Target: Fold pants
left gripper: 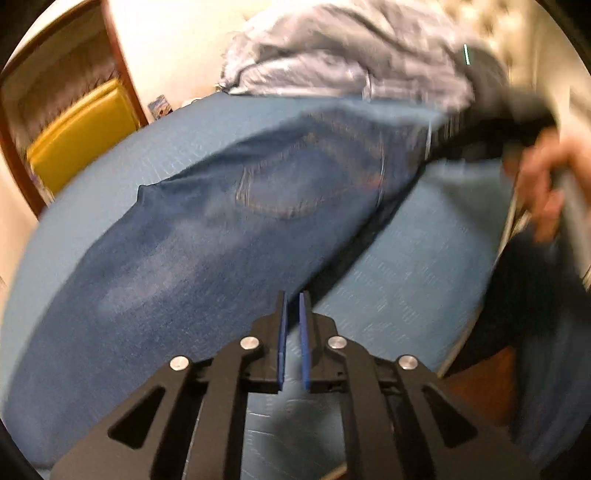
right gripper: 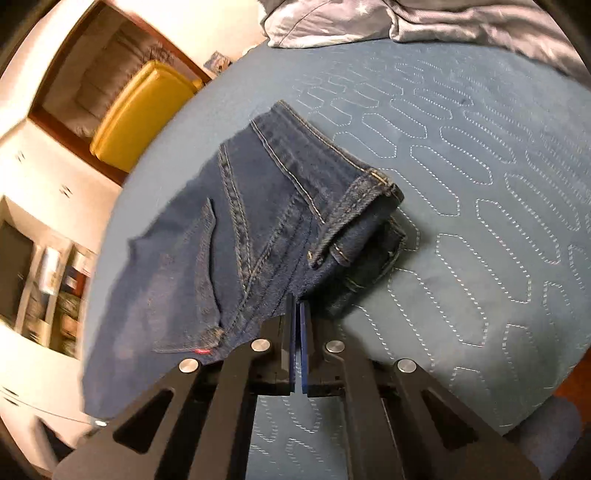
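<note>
Beyond jeans [right gripper: 258, 229]: rumpled bedding [right gripper: 406, 22], yellow cushion [right gripper: 144, 114].

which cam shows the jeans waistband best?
Right wrist: the waistband is sharp, with stitching and a belt loop visible on the jeans. Left wrist shows the same jeans blurred, mostly leg and a back pocket.

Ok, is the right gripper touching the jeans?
Touching. The right wrist view shows the right gripper shut, its tips pinching the jeans near the seam, with denim on either side of them.
</note>
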Tool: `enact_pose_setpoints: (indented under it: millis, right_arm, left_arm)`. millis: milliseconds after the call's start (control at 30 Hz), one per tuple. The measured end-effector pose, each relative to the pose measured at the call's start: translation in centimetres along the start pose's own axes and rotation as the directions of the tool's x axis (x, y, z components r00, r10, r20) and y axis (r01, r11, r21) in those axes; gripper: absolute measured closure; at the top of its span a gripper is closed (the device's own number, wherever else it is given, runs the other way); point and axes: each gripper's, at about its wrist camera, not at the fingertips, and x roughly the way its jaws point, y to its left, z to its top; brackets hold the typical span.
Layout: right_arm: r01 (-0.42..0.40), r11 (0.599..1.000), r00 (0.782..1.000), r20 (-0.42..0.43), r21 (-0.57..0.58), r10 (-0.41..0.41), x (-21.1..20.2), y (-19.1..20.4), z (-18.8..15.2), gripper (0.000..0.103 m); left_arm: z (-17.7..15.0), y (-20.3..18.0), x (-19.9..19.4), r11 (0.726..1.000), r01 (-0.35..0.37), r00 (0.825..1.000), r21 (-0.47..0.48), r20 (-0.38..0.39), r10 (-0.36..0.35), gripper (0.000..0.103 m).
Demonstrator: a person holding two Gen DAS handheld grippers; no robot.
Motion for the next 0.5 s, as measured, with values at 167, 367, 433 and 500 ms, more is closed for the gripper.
enact_pose_setpoints:
  millis: [167,367,433,500]
  right_arm:
    - [0.028,0.999,1.0,0.004,-0.032,-0.028,-0.2,0.6,-0.4,0.101]
    - [0.095,0.992,0.994,0.056,-0.088,-0.09,-2.7,2.8,0.2,0.086]
    - [0.174,0.971,0.977,0.15,-0.164,-0.15,-4.7,4.1,1.0,0.085]
    - [0.25,0.941,0.955,0.216,-0.229,-0.201,-5.4,6.1,2.7,0.04]
  left_arm:
    - [3.8,1.3,1.1,0.982,0.057,0.998,-0.183,0.026,-0.053,0.081]
    - [4.7,1.4,7.1,0.948,0.077,0.986,-0.308,-0.117,-0.118,0.086]
    - [4.6,1.4,7.0,0.944,0.077,0.987,-0.32,-0.107,-0.117,0.086]
    - [4.4,2.0,7.4,0.926,0.095,0.983,-0.366,-0.11,-0.145,0.086]
